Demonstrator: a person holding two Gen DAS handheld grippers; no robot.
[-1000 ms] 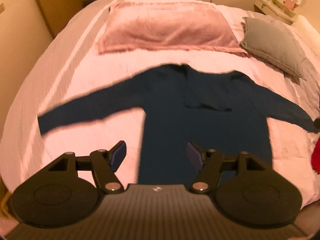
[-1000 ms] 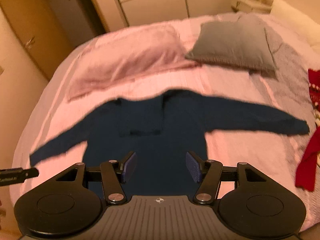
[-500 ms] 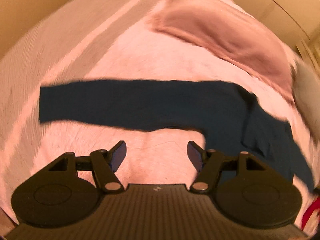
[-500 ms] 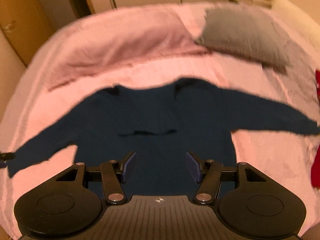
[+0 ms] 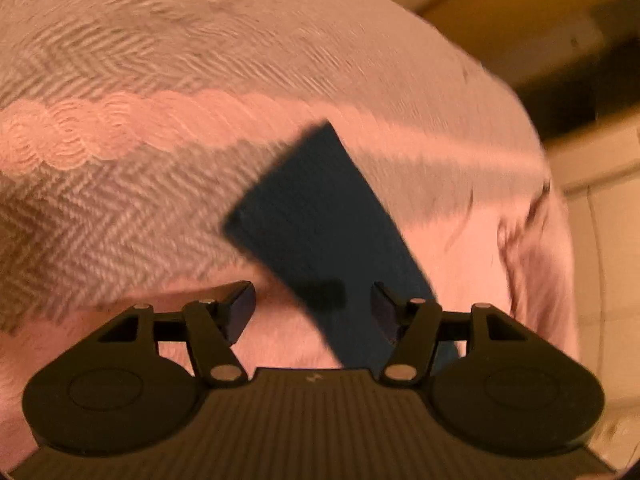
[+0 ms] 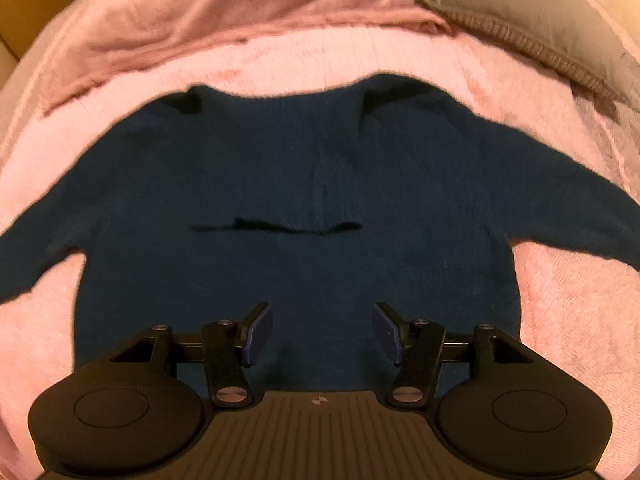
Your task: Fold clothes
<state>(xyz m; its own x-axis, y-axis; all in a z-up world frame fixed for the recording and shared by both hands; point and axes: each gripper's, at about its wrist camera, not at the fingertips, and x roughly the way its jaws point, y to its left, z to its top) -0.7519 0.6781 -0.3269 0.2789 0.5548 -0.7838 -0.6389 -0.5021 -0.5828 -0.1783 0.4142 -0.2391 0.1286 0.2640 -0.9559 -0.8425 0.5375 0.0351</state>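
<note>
A dark blue long-sleeved sweater (image 6: 304, 184) lies flat on a pink bedspread (image 6: 568, 300), sleeves spread to both sides. My right gripper (image 6: 322, 334) is open and empty, low over the sweater's lower body. In the left wrist view only the sweater's left sleeve end (image 5: 320, 216) shows, lying at an angle on the bedspread (image 5: 120, 184). My left gripper (image 5: 314, 310) is open and empty just above the sleeve, with the cuff beyond its fingertips.
A pink pillow (image 6: 224, 12) lies at the head of the bed and a grey cushion (image 6: 532, 12) at the back right. The bed's edge (image 5: 552, 208) drops off to the right in the left wrist view, with cupboards behind.
My left gripper has swung left and down to the sleeve end. My right gripper has moved in closer over the sweater's body. Both stayed open.
</note>
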